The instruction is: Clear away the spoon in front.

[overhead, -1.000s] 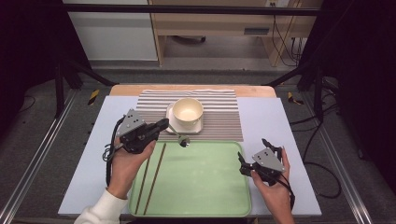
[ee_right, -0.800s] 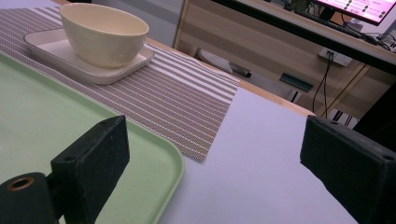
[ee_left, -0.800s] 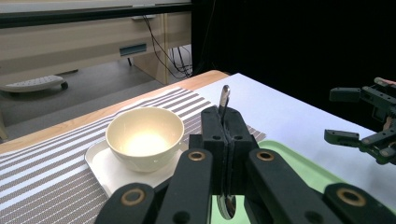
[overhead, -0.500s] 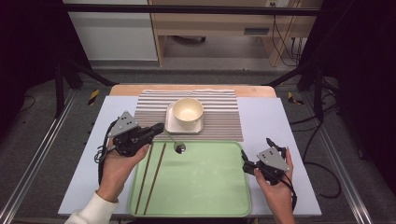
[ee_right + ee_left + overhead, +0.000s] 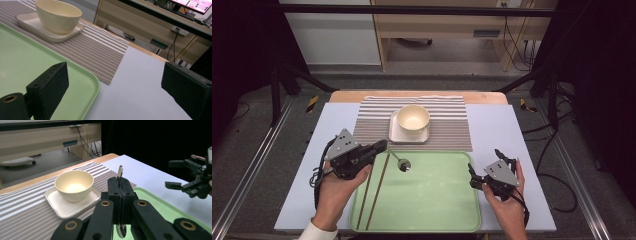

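Spoon [image 5: 120, 178] is sitting clamped between the jaws of the left tool [image 5: 377, 148], handle sticking out past the pads, bowl end hanging below them over the green tray [image 5: 437, 210]; in the high view the spoon [image 5: 401, 162] is lying out from the tool's tip, its bowl over the tray's upper left part, and whether it is touching the tray cannot be told. Left tool is pointing level across the tray's top left corner, held in the person's left hand [image 5: 334, 185]. Just beside it, two chopsticks [image 5: 372, 192] are lying on the left side of the tray, roughly parallel, running toward the near edge. Beyond the tray a cream bowl [image 5: 413, 120] is standing upright on a small square white plate [image 5: 396, 135], which is resting on a striped placemat [image 5: 452, 125]; the mat's near edge is touching or just under the tray's far rim. Right tool [image 5: 477, 175] is sitting at the tray's right edge, well apart from the spoon, jaws standing wide apart with nothing between them, held in the right hand [image 5: 507, 205]. Everything is lying on a pale blue surface [image 5: 522, 135].
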Motion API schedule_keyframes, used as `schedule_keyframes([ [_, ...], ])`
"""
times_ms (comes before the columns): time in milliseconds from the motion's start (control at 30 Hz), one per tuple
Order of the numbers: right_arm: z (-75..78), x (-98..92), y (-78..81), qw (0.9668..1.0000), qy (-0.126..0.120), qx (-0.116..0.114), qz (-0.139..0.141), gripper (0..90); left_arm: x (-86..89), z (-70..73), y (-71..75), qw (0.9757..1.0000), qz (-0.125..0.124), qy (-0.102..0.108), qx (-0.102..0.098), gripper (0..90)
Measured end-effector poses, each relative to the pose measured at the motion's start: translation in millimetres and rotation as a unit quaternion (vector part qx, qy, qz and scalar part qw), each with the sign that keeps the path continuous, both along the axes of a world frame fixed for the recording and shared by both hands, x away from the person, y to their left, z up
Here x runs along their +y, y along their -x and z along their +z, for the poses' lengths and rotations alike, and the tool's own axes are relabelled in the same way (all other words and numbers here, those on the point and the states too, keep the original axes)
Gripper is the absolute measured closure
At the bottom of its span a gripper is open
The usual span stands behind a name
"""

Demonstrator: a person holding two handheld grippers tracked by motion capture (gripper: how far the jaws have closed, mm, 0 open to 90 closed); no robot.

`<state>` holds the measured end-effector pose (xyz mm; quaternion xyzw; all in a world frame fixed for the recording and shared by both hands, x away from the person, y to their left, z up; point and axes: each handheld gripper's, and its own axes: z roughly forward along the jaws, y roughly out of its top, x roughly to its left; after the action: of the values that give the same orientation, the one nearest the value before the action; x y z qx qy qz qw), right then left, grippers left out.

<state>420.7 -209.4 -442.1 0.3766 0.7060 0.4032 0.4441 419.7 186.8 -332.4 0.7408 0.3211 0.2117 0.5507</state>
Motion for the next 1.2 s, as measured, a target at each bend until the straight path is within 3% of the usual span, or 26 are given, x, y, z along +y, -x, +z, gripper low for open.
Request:
schedule_keyframes([
  [167, -3.3, -1.7, -3.5, 0.9999, -0.004, 0.010, -0.005, 7.4, 2.8, -2.5, 16.5, 1.0000, -0.004, -0.005, 0.000, 89.4],
  [600, -0.7, 1.9, 0.9, 1.0000, 0.005, 0.005, -0.002, 7.4, 18.1, -24.5, 53.9, 0.9990, -0.019, -0.035, 0.021, 89.3],
  [700, -1.4, 2.3, 0.8, 1.0000, 0.005, 0.008, -0.001, 7.4, 24.7, -25.3, 57.5, 0.9987, -0.023, -0.039, 0.025, 89.4],
  [933, -1.8, 3.3, 0.5, 0.9999, 0.006, 0.009, 0.001, 7.4, 38.5, -22.1, 61.3, 0.9963, -0.019, -0.073, 0.041, 89.3],
  [1200, -3.5, 3.3, -1.7, 0.9999, 0.009, 0.013, -0.001, 7.2, 41.9, -25.0, 46.8, 0.9930, -0.038, -0.087, 0.071, 89.3],
])
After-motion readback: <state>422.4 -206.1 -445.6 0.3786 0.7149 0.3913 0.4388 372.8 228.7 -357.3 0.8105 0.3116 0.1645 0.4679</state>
